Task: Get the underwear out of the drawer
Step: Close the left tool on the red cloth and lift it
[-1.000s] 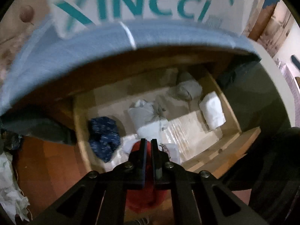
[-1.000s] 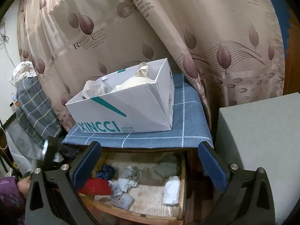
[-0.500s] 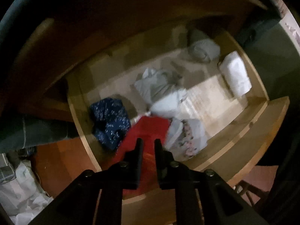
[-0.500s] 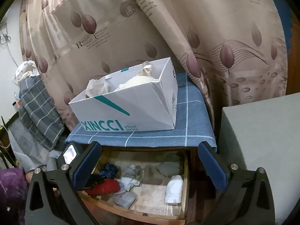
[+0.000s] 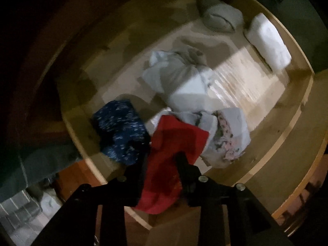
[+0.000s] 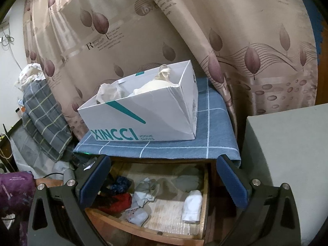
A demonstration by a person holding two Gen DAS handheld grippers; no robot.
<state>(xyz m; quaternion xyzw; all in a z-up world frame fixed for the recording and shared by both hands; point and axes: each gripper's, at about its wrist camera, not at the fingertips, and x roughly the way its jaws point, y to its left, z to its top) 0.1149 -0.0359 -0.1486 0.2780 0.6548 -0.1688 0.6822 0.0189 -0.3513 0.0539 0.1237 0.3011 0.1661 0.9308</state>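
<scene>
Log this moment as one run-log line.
left gripper: opening over red underwear | right gripper: open, idle | drawer: open

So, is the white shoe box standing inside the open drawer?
No, the white shoe box stands on the blue checked cloth above the open drawer.

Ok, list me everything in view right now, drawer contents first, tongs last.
drawer: 1, wood, open, under the blue cloth
red garment: 1, red, front left of drawer, between the left tongs' fingers
navy garment: 1, dark blue, speckled, left of the red one
floral garment: 1, pale, patterned, right of the red one
grey pile: 1, light grey, drawer middle
grey roll: 1, grey, drawer back
white roll: 1, white, right side
box: 1, white, teal lettering, on the cloth
cloth: 1, blue checked
curtain: 1, beige, leaf print
left tongs: just been opening
right tongs: wide open, empty
</scene>
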